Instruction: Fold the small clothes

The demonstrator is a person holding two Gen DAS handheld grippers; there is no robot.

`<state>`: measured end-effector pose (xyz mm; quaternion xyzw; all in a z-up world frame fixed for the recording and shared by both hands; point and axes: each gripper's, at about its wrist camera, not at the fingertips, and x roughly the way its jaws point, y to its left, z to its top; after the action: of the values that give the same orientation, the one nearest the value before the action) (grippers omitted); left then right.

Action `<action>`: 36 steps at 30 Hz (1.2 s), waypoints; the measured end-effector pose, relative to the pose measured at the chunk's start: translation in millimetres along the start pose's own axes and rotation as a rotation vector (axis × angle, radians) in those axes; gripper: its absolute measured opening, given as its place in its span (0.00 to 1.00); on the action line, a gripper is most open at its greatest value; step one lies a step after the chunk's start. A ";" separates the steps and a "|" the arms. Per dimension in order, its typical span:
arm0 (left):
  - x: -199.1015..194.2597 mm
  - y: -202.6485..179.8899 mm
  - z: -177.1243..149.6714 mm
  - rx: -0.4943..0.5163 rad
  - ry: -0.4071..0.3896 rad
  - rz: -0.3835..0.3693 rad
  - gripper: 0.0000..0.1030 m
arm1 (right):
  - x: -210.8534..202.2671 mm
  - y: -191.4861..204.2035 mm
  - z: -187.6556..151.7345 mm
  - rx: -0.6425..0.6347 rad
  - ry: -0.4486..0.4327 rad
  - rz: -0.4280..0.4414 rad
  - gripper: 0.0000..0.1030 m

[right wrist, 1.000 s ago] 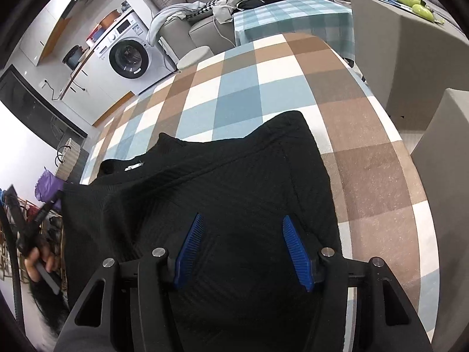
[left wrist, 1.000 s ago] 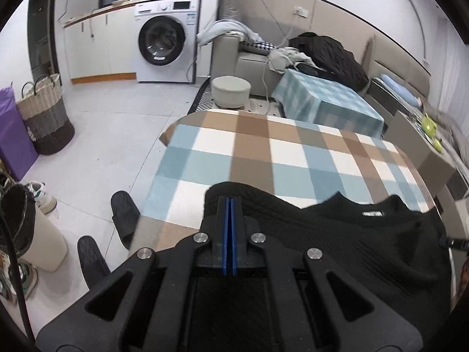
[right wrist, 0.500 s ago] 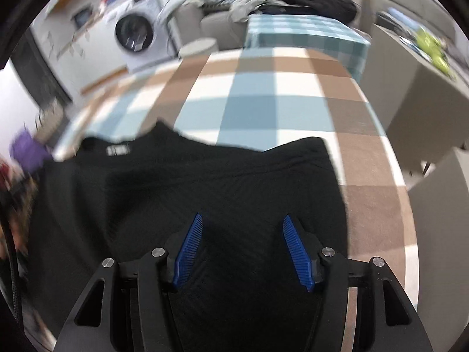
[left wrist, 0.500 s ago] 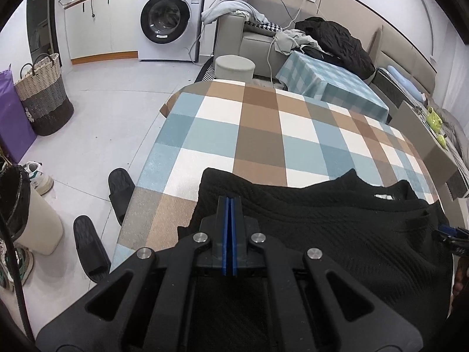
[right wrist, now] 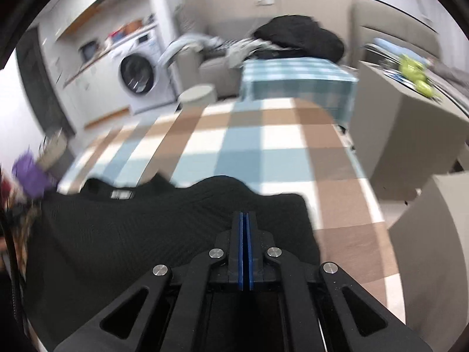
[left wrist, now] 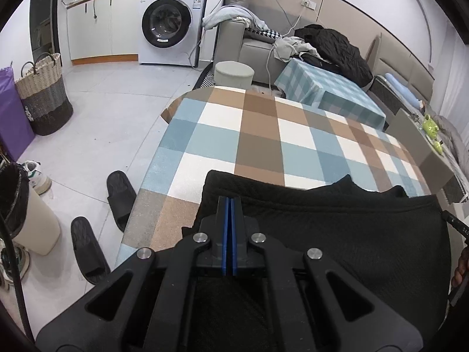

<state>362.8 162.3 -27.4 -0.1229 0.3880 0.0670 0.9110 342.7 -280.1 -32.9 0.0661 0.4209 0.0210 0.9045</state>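
Black knit top lies on the checked surface; left claw and right claw both closed, seemingly pinching its edge; next, carry the fold over.

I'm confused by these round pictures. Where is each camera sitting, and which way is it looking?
Left wrist: sits on the left tool, looking down along its shut fingers over the black top and checked table; a bit of the other hand shows at the right edge.
Right wrist: sits on the right tool, shut too, looking over the top's other side; blurred.
Both share the top, table and washer.
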 end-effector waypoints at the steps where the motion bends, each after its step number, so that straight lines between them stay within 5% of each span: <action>1: 2.1 -1.1 -0.2 0.002 0.006 0.002 0.00 | 4.1 -1.6 1.3 0.011 0.017 0.001 0.02; 5: 6.8 -2.4 -2.7 -0.002 0.044 0.020 0.00 | 25.9 -8.7 -2.0 0.053 0.121 -0.010 0.20; 8: 3.1 -3.1 -7.1 0.018 0.064 0.022 0.02 | 19.2 -16.6 -5.3 0.097 0.115 0.011 0.37; 15: -7.2 4.1 -23.5 0.027 0.086 0.038 0.25 | -6.2 -36.2 -14.4 0.101 0.093 -0.055 0.54; 18: -7.5 8.0 -29.4 0.020 0.102 0.046 0.25 | 3.5 -50.9 -15.6 0.149 0.122 -0.050 0.53; 20: -9.5 10.2 -31.9 0.018 0.104 0.051 0.25 | 9.7 -54.9 -16.4 0.170 0.134 -0.018 0.40; 21: -11.1 11.2 -33.4 0.019 0.103 0.053 0.25 | 11.2 -55.2 -16.5 0.181 0.126 0.001 0.22; 22: -12.4 12.0 -34.3 0.020 0.101 0.056 0.25 | 9.2 -53.4 -15.8 0.176 0.105 0.030 0.16; 25: -18.2 16.8 -39.0 0.020 0.096 0.067 0.25 | -11.9 -49.0 -14.1 0.159 -0.021 0.100 0.11; 29: -20.4 29.5 -46.9 -0.013 0.126 0.072 0.25 | -10.7 -57.2 -12.4 0.167 0.000 -0.036 0.08; 32: -29.0 35.6 -54.0 -0.037 0.127 0.061 0.25 | -4.6 -63.4 -15.4 0.196 0.085 -0.029 0.21; 33: -35.2 37.2 -58.2 -0.041 0.124 0.062 0.25 | -8.7 -62.4 -17.2 0.184 0.086 -0.020 0.37; 36: -51.3 38.8 -70.2 -0.051 0.125 0.058 0.29 | -28.8 -55.6 -27.3 0.172 0.080 0.064 0.54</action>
<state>270.5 178.9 -44.0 -0.1385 0.4457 0.0956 0.8793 302.3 -335.1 -36.2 0.1561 0.4547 0.0160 0.8767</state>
